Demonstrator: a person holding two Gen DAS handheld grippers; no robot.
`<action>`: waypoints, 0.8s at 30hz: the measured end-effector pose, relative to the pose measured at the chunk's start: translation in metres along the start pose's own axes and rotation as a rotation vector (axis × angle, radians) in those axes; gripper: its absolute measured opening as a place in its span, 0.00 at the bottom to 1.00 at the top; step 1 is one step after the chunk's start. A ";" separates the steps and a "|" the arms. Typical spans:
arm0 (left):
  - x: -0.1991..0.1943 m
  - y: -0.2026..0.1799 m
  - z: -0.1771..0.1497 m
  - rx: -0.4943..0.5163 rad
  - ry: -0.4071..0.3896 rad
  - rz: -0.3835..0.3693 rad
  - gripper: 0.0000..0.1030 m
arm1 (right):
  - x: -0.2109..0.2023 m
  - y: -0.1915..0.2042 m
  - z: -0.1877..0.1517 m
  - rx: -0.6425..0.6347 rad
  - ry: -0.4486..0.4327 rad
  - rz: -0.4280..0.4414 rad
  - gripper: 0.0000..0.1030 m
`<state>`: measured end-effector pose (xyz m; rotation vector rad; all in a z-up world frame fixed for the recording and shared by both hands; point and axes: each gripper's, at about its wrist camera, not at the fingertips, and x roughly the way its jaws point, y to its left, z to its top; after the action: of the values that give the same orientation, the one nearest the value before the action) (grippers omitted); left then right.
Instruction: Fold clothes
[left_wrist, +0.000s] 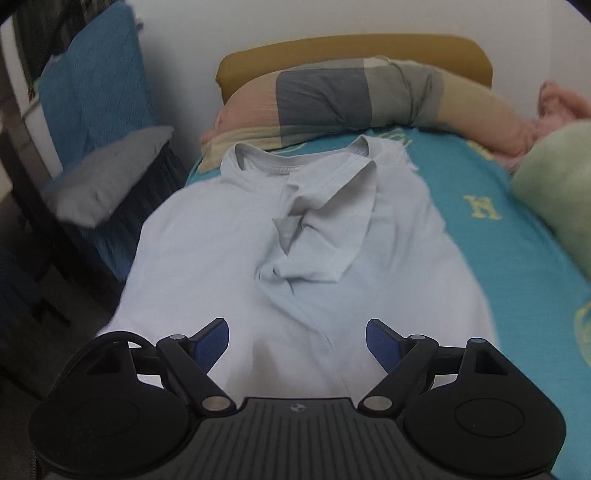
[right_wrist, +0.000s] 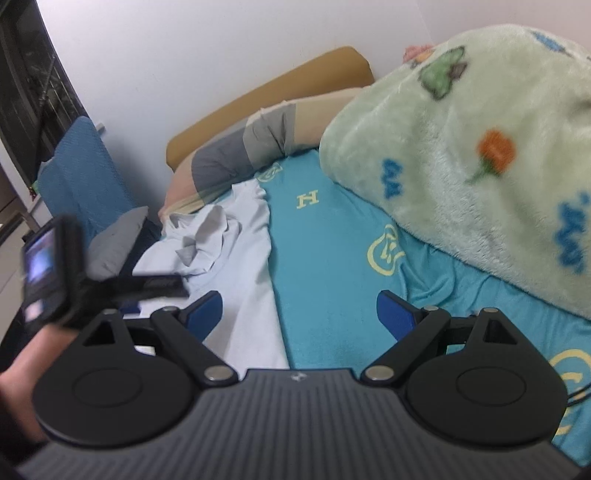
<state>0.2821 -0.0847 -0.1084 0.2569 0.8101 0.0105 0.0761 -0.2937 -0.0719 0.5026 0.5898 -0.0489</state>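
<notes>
the pale blue t-shirt (left_wrist: 229, 251) lies spread on the bed's teal sheet (left_wrist: 517, 258), collar toward the headboard and hem toward the cameras. one sleeve is folded inward across the chest, leaving a rumpled diagonal flap near the middle, and a long crease runs from there down toward the hem. the shirt's left edge hangs over or reaches the side of the mattress; blur makes it hard to tell which. in the right wrist view the same shirt (right_wrist: 236, 258) occupies the left part of the bed, its right edge running straight down the sheet (right_wrist: 325, 266).

the left gripper (left_wrist: 297, 341) hovers above the lower part of the shirt, its blue-padded fingers (left_wrist: 212, 341) spread wide with nothing between them. the right gripper (right_wrist: 299, 314) is also spread wide and empty, poised over the shirt's right edge, one finger above the cloth and the other above bare sheet. at the left of the right wrist view, the left gripper's body (right_wrist: 51, 266) appears blurred, with a small lit screen on it and part of a hand below.

a patchwork pillow (left_wrist: 351, 99) in pink, grey and beige lies across the head of the bed, against a mustard headboard (left_wrist: 351, 48). a fluffy green blanket (right_wrist: 480, 147) with cartoon prints is heaped on the right side of the bed. beside the bed on the left stands a chair draped with blue fabric (left_wrist: 92, 92), a grey cushion (left_wrist: 107, 181) on its seat.
</notes>
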 end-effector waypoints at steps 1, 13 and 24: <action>0.009 -0.004 0.001 0.037 -0.007 0.020 0.81 | 0.005 0.000 -0.001 0.002 0.007 0.000 0.89; 0.085 0.004 0.011 0.116 -0.115 0.192 0.88 | 0.054 -0.004 -0.018 0.029 0.107 0.002 0.89; 0.077 0.077 0.034 -0.184 -0.149 0.287 0.91 | 0.054 -0.009 -0.016 0.037 0.083 -0.005 0.89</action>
<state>0.3662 -0.0097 -0.1236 0.1954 0.6142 0.3304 0.1108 -0.2887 -0.1169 0.5413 0.6724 -0.0441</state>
